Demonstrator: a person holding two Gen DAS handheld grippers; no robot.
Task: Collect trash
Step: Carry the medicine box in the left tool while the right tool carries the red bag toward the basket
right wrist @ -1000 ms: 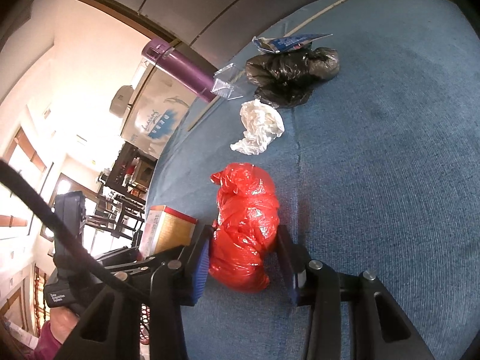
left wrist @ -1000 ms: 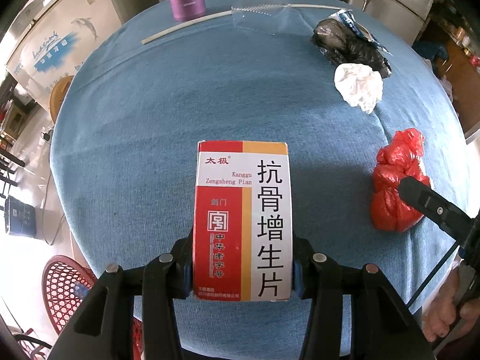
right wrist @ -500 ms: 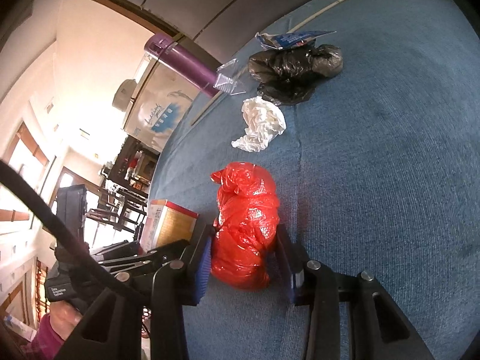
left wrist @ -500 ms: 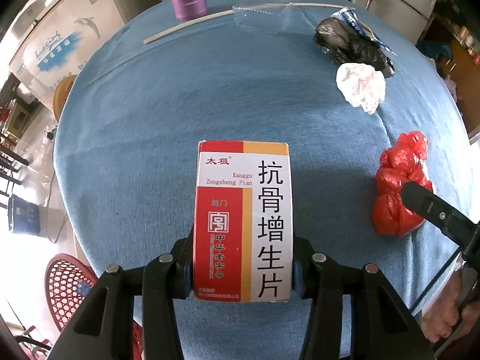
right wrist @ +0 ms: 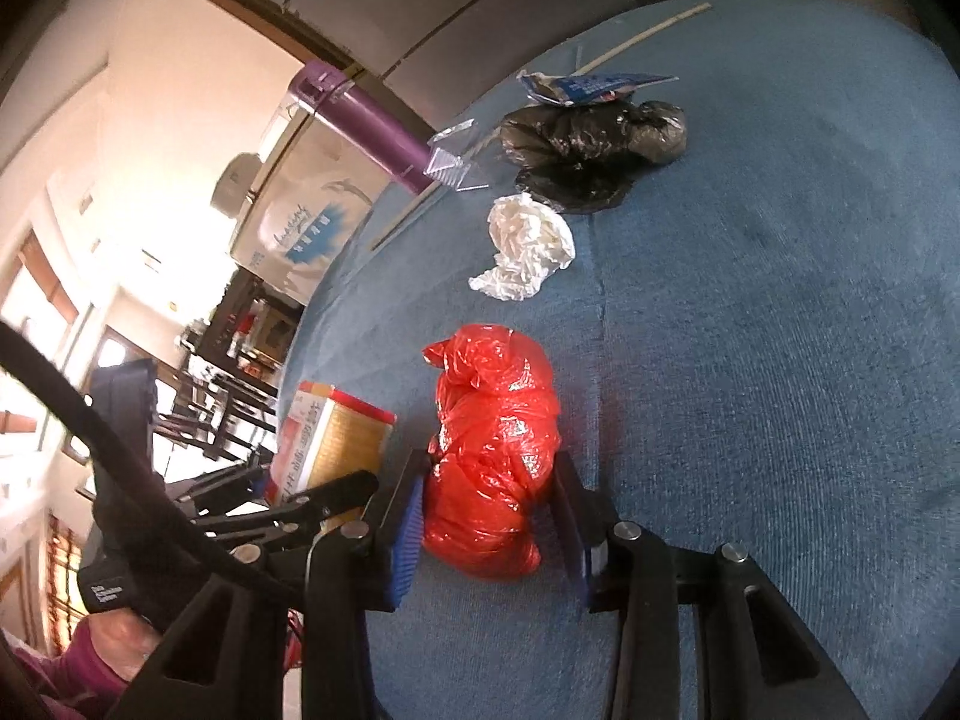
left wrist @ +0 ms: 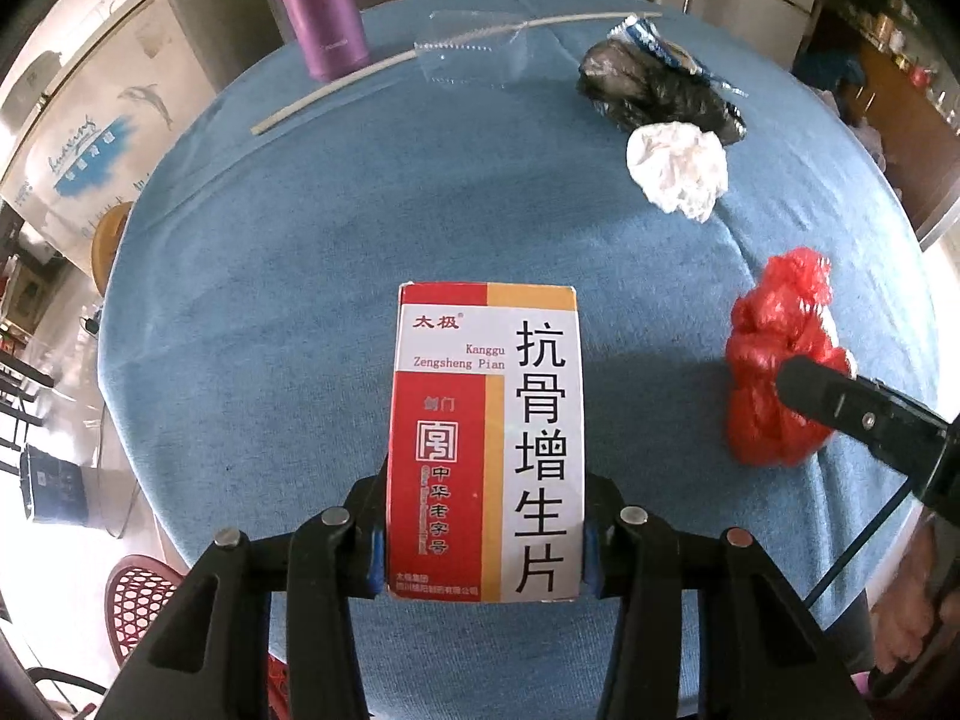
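Two tongs work side by side over a tabletop (left wrist: 270,276) covered in blue cloth. The left tongs (left wrist: 483,534) pinch the near end of a red, white and orange medicine box (left wrist: 486,438), their blue pads pressed against its two long sides. Taking that box as the landmark, the red plastic bag (right wrist: 492,456) lies to its right, bundled up on the cloth. The right tongs (right wrist: 489,531) straddle the bag's near half: the jaws are drawn in close on either side, and the bundle fills the gap between them. Beyond the red bag, farther from the box, sits a crumpled white tissue (left wrist: 678,171), and just past that a wadded black plastic bag (left wrist: 648,90) with a blue and white wrapper (left wrist: 654,45) at its far edge. Straight past the box's far end lie a clear plastic piece (left wrist: 474,54) and a long white stick (left wrist: 384,75), with a purple bottle (left wrist: 318,6) standing upright beside them at the tabletop's rim.
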